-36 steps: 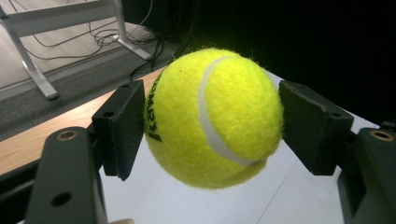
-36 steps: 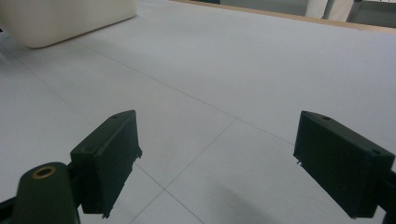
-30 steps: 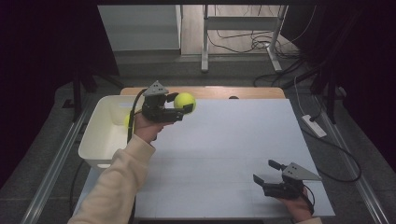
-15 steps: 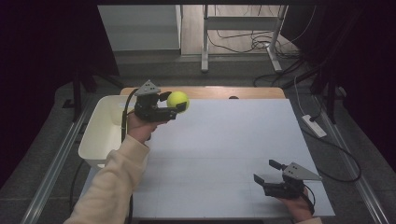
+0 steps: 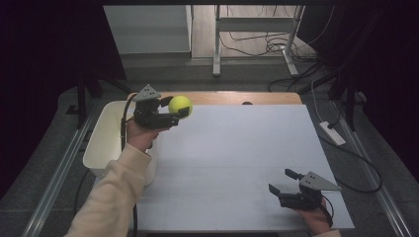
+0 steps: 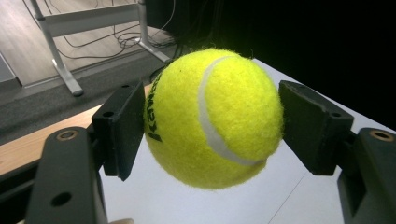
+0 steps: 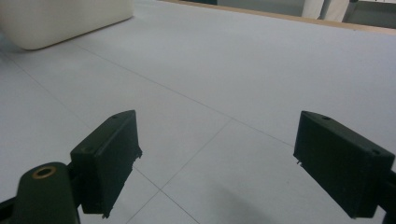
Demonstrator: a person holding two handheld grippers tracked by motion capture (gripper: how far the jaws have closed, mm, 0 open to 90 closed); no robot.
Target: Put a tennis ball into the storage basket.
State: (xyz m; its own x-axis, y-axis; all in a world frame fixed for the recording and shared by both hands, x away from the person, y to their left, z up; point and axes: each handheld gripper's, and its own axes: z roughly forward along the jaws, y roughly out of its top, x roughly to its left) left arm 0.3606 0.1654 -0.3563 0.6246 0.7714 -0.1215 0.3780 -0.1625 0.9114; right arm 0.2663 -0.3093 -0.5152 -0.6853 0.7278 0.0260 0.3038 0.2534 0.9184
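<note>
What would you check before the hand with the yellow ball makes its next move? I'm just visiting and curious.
1. Ball gripped on both sides: ok. In the left gripper view both black pads press the tennis ball.
2. Ball clear of the table: ok. The left gripper holds it in the air above the table's far left corner.
3. White bin within reach: ok. It sits at the table's left edge, right beside that hand.
4. What is already in the bin: cannot tell; the arm and rim hide most of the inside.
5. Right gripper out of the way: ok. It rests open and empty at the near right corner.
</note>
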